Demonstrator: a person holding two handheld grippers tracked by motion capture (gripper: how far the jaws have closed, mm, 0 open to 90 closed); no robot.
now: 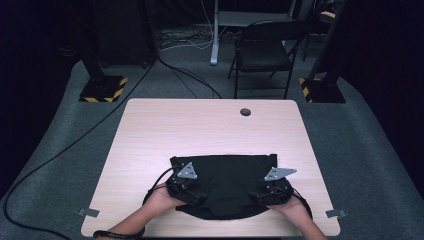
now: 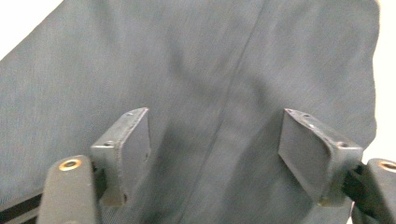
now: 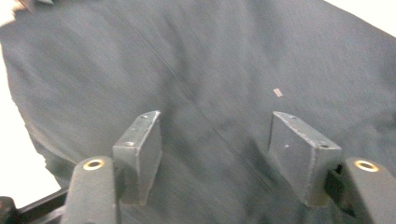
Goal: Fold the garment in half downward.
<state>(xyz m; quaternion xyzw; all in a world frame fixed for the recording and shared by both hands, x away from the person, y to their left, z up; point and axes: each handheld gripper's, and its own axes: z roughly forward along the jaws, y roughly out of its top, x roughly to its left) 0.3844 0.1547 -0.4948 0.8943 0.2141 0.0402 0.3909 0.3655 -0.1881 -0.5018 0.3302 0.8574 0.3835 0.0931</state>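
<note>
Risk number one here is probably the fold getting undone: the cloth [image 1: 227,187] is soft, and if a jaw tip is dragged across it on the way out, a layer can be snagged and pulled askew. A loose edge could also be caught again if the tongs are closed too low.

Left tongs [image 1: 186,186] and right tongs [image 1: 272,189] are both seen with jaws spread wide and nothing pinched between them; in each gripper view only flat dark fabric is seen between and beyond the pads, and no contact can be made out.

Cloth is laid on the near half of the counter [image 1: 210,125], roughly centred, just ahead of the person's hands. Its long axis is run left to right across the counter, with the straight edge pointed away from the person and the rounded edge toward the near side. A seam [image 2: 233,93] is seen running along it in the left gripper view.
</note>
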